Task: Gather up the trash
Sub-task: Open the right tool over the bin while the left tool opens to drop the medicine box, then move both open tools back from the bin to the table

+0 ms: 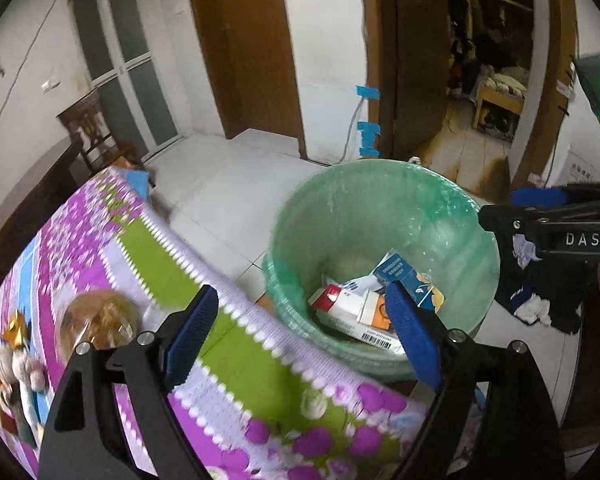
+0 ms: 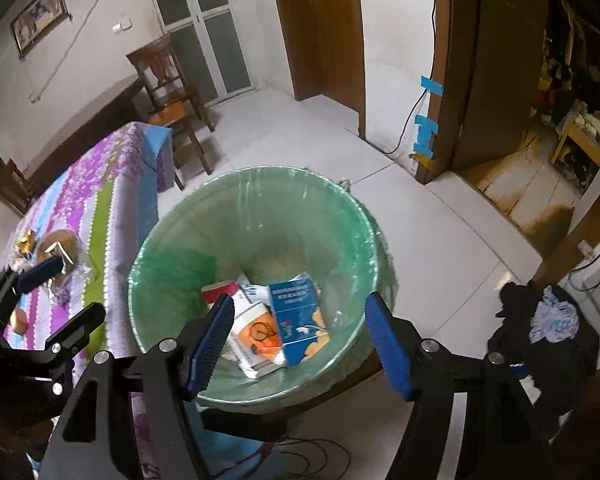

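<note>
A green-lined trash bin (image 1: pixel 380 200) (image 2: pixel 260 200) stands on the floor beside the table. Inside lie several cartons: a blue box (image 2: pixel 296 316) (image 1: pixel 404 276), a white and orange box (image 2: pixel 256 332) and a red and white box (image 1: pixel 336 300). My left gripper (image 1: pixel 300 332) is open and empty over the table edge, next to the bin. My right gripper (image 2: pixel 300 340) is open and empty above the bin's near rim. The right gripper also shows at the right edge of the left wrist view (image 1: pixel 540 216); the left gripper shows at the left of the right wrist view (image 2: pixel 48 292).
The table with a purple and green floral cloth (image 1: pixel 240 360) (image 2: pixel 100 200) carries a clear wrapper with brown contents (image 1: pixel 100 320) (image 2: pixel 60 248) and small clutter (image 1: pixel 16 360). A wooden chair (image 2: pixel 172 92) stands behind. Dark clothes (image 2: pixel 548 328) lie on the floor at right.
</note>
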Available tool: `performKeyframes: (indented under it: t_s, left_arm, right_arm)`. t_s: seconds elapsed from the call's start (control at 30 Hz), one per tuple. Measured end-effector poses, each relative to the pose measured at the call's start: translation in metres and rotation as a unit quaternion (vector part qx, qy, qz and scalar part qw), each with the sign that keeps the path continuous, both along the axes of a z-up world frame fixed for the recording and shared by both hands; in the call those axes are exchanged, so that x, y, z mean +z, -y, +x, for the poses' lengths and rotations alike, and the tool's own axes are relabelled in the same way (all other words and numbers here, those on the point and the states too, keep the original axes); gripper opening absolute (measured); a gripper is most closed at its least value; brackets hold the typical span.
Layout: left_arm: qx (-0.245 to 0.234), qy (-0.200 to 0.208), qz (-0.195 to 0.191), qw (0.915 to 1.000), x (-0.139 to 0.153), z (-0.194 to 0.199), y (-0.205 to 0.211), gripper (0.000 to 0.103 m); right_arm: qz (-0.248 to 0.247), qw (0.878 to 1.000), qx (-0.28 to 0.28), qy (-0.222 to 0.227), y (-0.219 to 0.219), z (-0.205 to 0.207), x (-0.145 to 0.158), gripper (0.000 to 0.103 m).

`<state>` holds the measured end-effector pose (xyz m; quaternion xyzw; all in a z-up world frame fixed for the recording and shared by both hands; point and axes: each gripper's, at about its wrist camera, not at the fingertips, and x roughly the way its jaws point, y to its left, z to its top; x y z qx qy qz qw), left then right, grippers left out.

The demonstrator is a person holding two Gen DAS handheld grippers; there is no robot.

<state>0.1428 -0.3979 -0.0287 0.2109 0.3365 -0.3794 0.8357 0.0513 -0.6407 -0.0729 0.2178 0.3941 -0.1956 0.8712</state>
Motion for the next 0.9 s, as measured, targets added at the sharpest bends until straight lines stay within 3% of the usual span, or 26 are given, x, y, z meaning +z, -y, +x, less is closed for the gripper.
performKeyframes:
  t_s: [0.13, 0.3, 0.57, 0.77, 0.9]
  left_arm:
    - [0.024, -0.001, -0.017, 0.9996, 0.001, 0.003, -0.029, 0.083]
    - [0.067, 0.014, -0.043, 0.9967, 0.004, 0.005, -0.078, 0.085]
    - [0.164, 0.058, -0.051, 0.9835, 0.004, 0.019, -0.173, 0.088]
    - [0.264, 0.045, -0.067, 0.9613, 0.003, 0.047, -0.265, 0.089]
    - [0.345, 0.033, -0.085, 0.9341, 0.004, 0.066, -0.335, 0.090]
  right_arm:
    - [-0.008, 0.999, -0.005, 0.040, -0.017, -0.007, 0.004, 0.069]
    - [-0.066, 0.994, -0.001, 0.092, -0.062, -0.009, 0.014, 0.071]
    - [-0.127, 0.976, 0.009, 0.177, -0.138, -0.002, 0.026, 0.077]
    - [-0.167, 0.960, 0.087, 0.206, -0.212, 0.016, 0.038, 0.084]
    - [-0.179, 0.944, 0.195, 0.199, -0.276, 0.044, 0.045, 0.086]
